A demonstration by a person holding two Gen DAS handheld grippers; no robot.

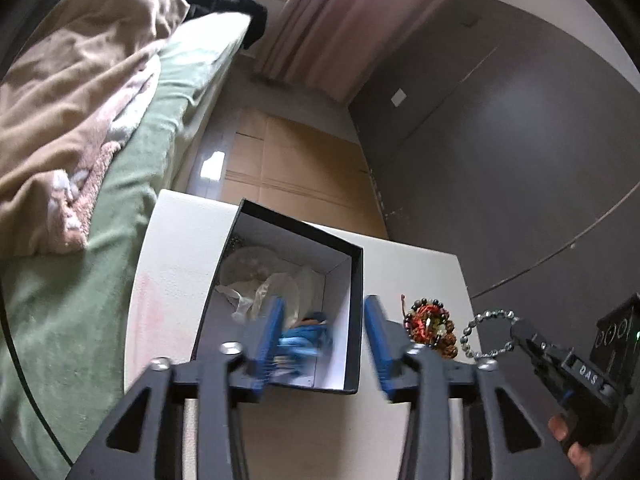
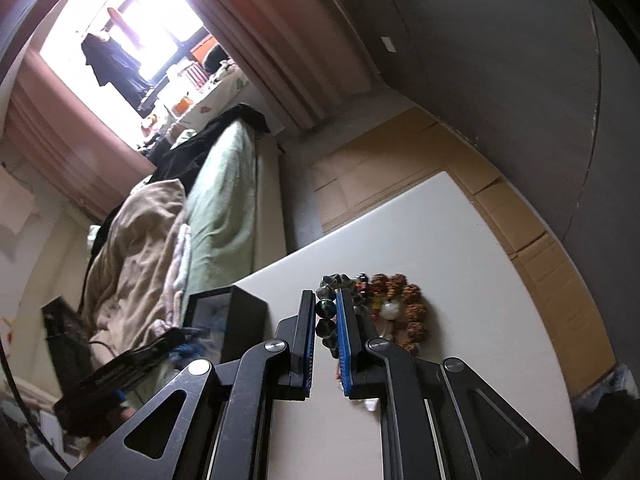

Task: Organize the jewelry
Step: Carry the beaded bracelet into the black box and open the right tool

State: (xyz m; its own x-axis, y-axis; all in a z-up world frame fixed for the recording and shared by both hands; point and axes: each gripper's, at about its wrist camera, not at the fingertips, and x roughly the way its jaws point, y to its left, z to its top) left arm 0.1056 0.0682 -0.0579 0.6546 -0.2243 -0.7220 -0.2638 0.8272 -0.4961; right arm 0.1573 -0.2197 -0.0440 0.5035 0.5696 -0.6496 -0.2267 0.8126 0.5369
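A black box (image 1: 356, 280) with a white inside stands open on the white table (image 1: 172, 280); it holds pale round pieces and a blurred blue tasselled item (image 1: 308, 338). My left gripper (image 1: 324, 320) is open over the box, with the blue item just under its left finger. A heap of brown and red bead bracelets (image 1: 430, 326) lies right of the box, also in the right wrist view (image 2: 404, 308). My right gripper (image 2: 326, 320) is shut on a dark bead bracelet (image 2: 326, 312), which hangs as a grey bead loop in the left wrist view (image 1: 486, 334).
A bed with a green sheet and a tan blanket (image 1: 80, 120) runs along the table's left side. Flattened cardboard (image 1: 296, 168) covers the floor beyond the table. A grey wall (image 1: 520, 160) stands on the right and pink curtains (image 2: 260, 40) hang at the back.
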